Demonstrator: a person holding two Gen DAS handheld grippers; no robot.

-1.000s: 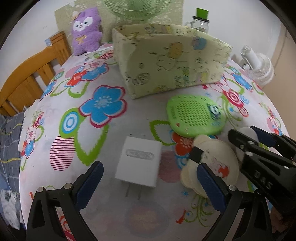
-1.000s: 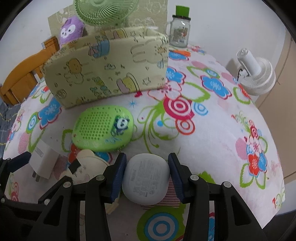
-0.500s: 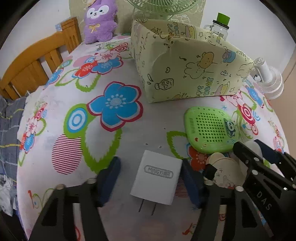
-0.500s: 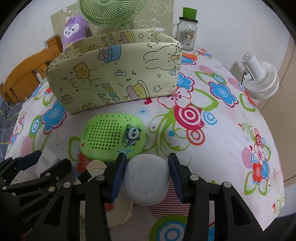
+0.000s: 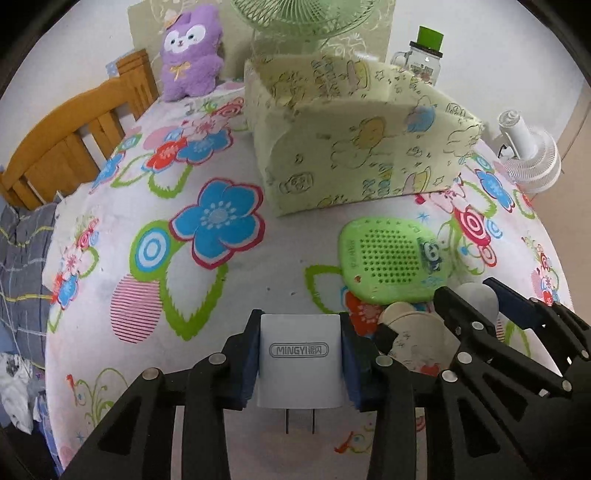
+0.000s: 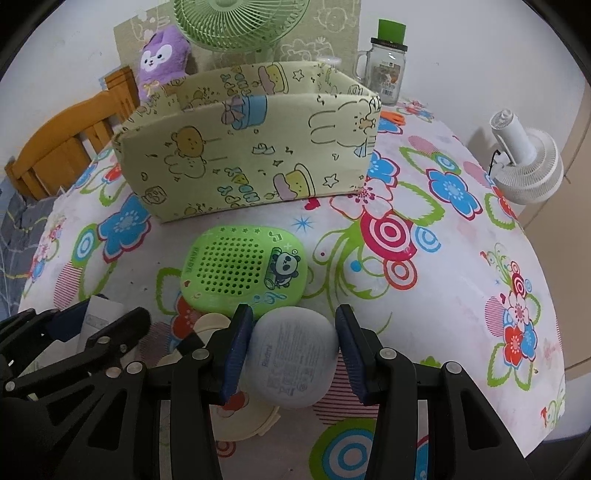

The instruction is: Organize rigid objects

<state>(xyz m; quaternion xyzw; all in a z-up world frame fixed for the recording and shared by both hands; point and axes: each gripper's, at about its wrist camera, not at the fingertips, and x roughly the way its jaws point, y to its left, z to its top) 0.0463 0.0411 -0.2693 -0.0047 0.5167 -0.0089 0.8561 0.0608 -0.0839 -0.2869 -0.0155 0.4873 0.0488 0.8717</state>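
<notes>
Tabletop [image 5: 288,280]: covered in a white cloth printed with flowers and rings; carries all items below.

Left claw [image 5: 300,354]: jaws closing on a white charger [image 5: 298,350], which sits between the blue pads with both pads against its sides. Label reads "MINGYI"; two prongs point toward the camera. Charger is near the tabletop's front edge, left of the other small items.

Right claw [image 6: 291,350]: closed on a pale grey case [image 6: 293,354], rounded, with faint print on its face. Pads press both of its sides. Case lies just in front of the green speaker, toward the front edge.

Green speaker [image 6: 243,271]: flat, oval, perforated, panda sticker at its right end. Lies mid-tabletop, between the box and the two claws, free of both.

Cream disc [image 5: 417,341]: round, pale, cartoon print, a black clip at its edge. Lies between the two claws, partly under the right claw's arm; whether it touches the speaker cannot be told.

Box [image 6: 251,147]: pale yellow, cartoon-printed, open-topped, upright toward the back of the tabletop, well beyond both claws. Its contents are not visible.

Behind the box: green fan [image 6: 240,22], purple plush [image 5: 190,51], glass jar [image 6: 386,70] with green lid at the back edge.

White fan [image 6: 524,166]: off the right edge.

Wooden chair [image 5: 74,136]: off the left edge.
</notes>
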